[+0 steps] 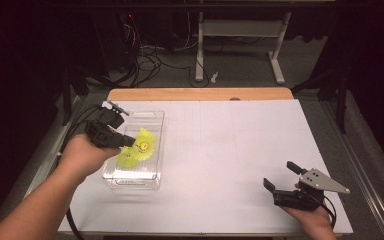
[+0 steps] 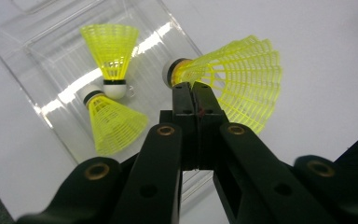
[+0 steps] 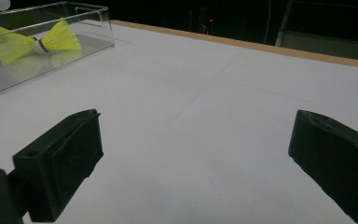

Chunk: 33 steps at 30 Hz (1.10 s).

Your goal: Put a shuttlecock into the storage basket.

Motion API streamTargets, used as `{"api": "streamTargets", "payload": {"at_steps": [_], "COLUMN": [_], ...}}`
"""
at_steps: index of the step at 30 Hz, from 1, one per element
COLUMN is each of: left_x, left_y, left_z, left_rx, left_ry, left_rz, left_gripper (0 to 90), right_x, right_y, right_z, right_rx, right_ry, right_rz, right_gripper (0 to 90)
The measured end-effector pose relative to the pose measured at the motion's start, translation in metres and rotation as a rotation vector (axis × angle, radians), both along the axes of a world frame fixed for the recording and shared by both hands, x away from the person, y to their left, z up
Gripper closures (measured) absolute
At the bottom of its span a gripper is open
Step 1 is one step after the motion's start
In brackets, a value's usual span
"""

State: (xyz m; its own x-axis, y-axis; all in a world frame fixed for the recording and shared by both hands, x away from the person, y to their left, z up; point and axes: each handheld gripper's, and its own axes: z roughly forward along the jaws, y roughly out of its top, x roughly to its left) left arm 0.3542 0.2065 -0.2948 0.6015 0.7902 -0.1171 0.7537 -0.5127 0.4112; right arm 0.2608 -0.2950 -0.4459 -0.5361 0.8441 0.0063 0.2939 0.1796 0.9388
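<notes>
Your left gripper (image 1: 128, 142) is clamped on a yellow shuttlecock (image 1: 144, 144), jaws pinched together on the edge of its skirt, close to the cork. In the left gripper view that held shuttlecock (image 2: 233, 81) sits just past the jaw tips, cork toward the tray (image 2: 42, 56) and its open end fanning away from it.

In the high view you hold it above the clear tray (image 1: 147, 181), over the tray's middle — it is lifted, not resting on the floor of the tray. The tray stands on the white table (image 1: 230, 150), at its left side.

Two more yellow shuttlecocks lie inside the tray. In the left gripper view one (image 2: 111, 53) points its cork toward the other (image 2: 112, 123), and the two corks meet, or very nearly, in the middle of the tray; whether they truly touch you cannot tell. The right gripper view shows the same pair (image 3: 32, 43) lying cork to cork behind the tray's near wall (image 3: 51, 60).

Your right gripper (image 1: 281, 176) is well away from the tray, at the table's near right corner, held in your right hand. Its jaws stand wide apart with nothing between them — in the right gripper view, only bare table (image 3: 205, 116) lies in the gap.
</notes>
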Motion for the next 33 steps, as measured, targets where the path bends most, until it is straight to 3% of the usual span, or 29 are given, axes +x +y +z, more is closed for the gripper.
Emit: {"api": "streamTargets", "payload": {"at_steps": [10,20,33], "left_x": [-0.006,-0.009,-0.008], "left_y": [0.024,0.038,0.05], "left_z": [0.0,-0.005,-0.032], "left_rx": [0.01,-0.013,-0.046], "left_ry": [0.007,0.019,0.064], "left_rz": [0.036,0.051,0.072], "left_gripper": [90.0,90.0,90.0], "right_x": [0.0,0.0,0.0], "right_y": [0.001,0.001,0.001], "right_z": [0.0,0.0,-0.001], "right_rx": [-0.002,0.0,0.001], "right_ry": [0.004,0.007,0.007], "right_rz": [0.001,0.001,0.002], "right_gripper": [3.0,3.0,3.1]}}
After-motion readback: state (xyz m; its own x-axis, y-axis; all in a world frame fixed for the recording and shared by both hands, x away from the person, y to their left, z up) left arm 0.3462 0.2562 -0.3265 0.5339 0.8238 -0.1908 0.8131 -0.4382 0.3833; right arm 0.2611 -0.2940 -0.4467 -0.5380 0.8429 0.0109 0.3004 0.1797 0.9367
